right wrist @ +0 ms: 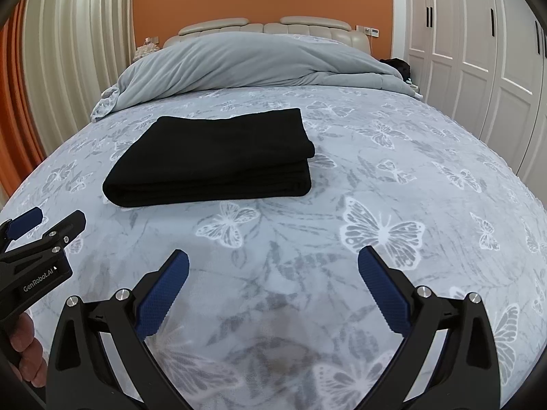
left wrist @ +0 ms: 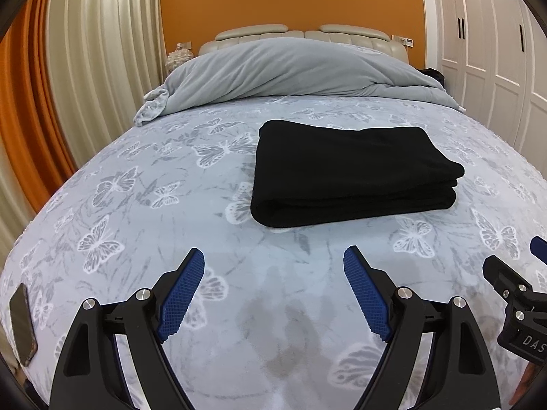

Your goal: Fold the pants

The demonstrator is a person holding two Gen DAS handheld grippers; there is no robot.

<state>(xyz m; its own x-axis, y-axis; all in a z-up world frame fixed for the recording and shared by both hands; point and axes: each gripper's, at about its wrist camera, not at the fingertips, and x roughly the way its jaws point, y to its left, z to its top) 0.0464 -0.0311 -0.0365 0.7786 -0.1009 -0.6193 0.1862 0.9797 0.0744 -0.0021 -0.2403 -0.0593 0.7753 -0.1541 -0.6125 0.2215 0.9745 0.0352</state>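
Observation:
The black pants [left wrist: 352,172] lie folded into a thick rectangular stack on the butterfly-print bed sheet [left wrist: 171,205]; they also show in the right wrist view [right wrist: 215,160]. My left gripper [left wrist: 273,256] is open and empty, above the sheet, short of the stack's near edge. My right gripper [right wrist: 273,256] is open and empty, near the bed's front, with the stack ahead to its left. Each gripper shows at the edge of the other's view: the right one [left wrist: 512,290] and the left one [right wrist: 44,229].
A grey duvet [left wrist: 290,68] is bunched at the head of the bed under a beige headboard [left wrist: 301,32]. A phone [left wrist: 22,324] lies at the sheet's left front edge. Curtains [left wrist: 85,68] hang left, white wardrobe doors [left wrist: 485,51] stand right.

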